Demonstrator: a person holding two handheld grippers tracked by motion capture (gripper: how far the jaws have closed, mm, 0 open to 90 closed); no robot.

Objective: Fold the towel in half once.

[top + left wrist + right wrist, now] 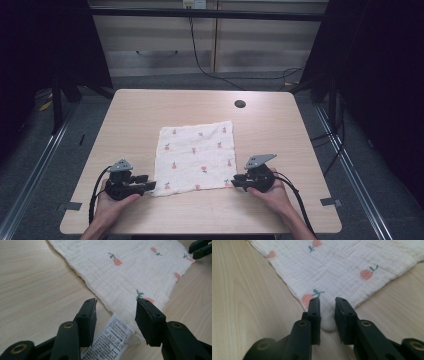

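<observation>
Your white cloth (196, 157) with small red flower prints lies spread flat near the middle of the wooden counter (280, 125), its two near corners pointing toward your hands. Your left claw (116, 315) sits at the near left corner with its jaws standing well apart; the corner and its printed care label (110, 340) lie between them on the counter, and neither pad presses on the fabric. Your right claw (327, 312) is at the near right corner, jaws narrowed with a small gap; the rounded corner tip lies between them, not visibly pinched.
</observation>
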